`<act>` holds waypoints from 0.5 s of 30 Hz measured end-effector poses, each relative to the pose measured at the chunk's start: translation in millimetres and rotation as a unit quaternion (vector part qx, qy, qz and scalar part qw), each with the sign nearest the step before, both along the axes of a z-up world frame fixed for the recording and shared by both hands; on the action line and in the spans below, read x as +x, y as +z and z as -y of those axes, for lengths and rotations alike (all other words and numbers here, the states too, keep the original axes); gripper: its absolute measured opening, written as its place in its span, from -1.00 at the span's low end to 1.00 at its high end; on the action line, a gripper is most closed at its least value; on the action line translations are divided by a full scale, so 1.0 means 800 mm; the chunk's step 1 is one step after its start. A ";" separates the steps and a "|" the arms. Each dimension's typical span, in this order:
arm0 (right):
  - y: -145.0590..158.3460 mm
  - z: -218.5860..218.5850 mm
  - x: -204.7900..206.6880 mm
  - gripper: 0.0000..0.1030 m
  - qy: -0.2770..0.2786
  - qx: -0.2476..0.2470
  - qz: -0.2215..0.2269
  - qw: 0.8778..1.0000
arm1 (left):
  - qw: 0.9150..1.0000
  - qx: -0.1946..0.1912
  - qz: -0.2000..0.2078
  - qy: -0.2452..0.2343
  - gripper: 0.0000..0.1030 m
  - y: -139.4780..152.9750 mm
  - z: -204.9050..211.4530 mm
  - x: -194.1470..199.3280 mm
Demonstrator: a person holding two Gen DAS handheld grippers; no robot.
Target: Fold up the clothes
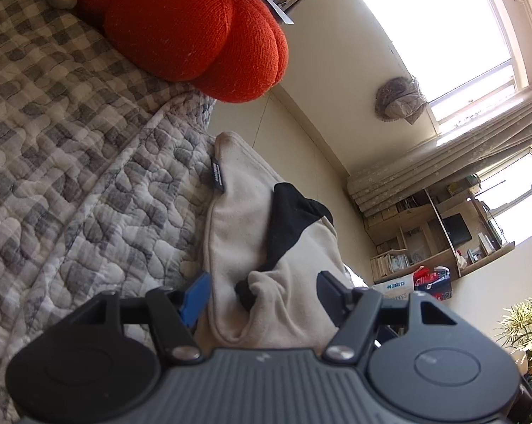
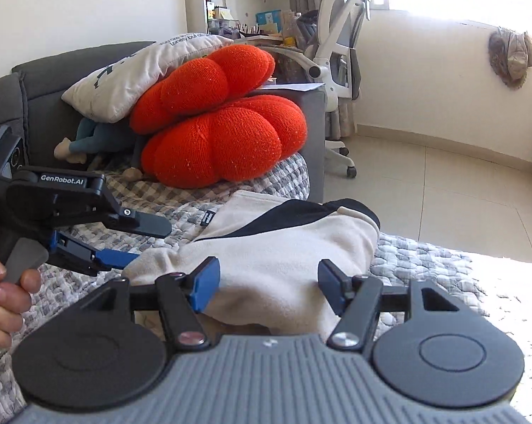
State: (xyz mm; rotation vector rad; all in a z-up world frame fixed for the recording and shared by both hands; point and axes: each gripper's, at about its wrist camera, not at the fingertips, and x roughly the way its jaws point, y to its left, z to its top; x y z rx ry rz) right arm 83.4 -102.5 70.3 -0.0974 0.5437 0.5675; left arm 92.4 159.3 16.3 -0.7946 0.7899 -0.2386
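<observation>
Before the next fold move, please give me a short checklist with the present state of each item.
1. Left gripper open: ok, its fingers stand apart beside the garment's edge.
2. Right gripper open: ok, the fingers straddle the cloth, no pinch.
3. Cream garment lying on the checked quilt: ok, bunched, part folded.
4. Black lining tucked inside: not ok, it shows.
5. Red cushion away from the garment: ok, there is a gap.
6. Cloth hanging over the sofa edge: cannot tell.
</observation>
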 end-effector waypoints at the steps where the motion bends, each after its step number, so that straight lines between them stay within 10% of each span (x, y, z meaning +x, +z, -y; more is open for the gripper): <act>1: -0.005 -0.004 -0.002 0.31 0.005 -0.017 -0.005 1.000 | 1.000 0.007 -0.001 -0.002 0.31 -0.001 0.003 0.001; 11: -0.027 -0.011 -0.013 0.29 0.012 -0.088 -0.033 0.995 | 0.998 0.062 -0.006 -0.011 0.27 -0.011 0.022 0.008; 15: -0.003 0.016 -0.005 0.27 -0.011 0.008 -0.044 0.999 | 0.999 0.049 0.003 -0.004 0.21 -0.007 0.014 0.009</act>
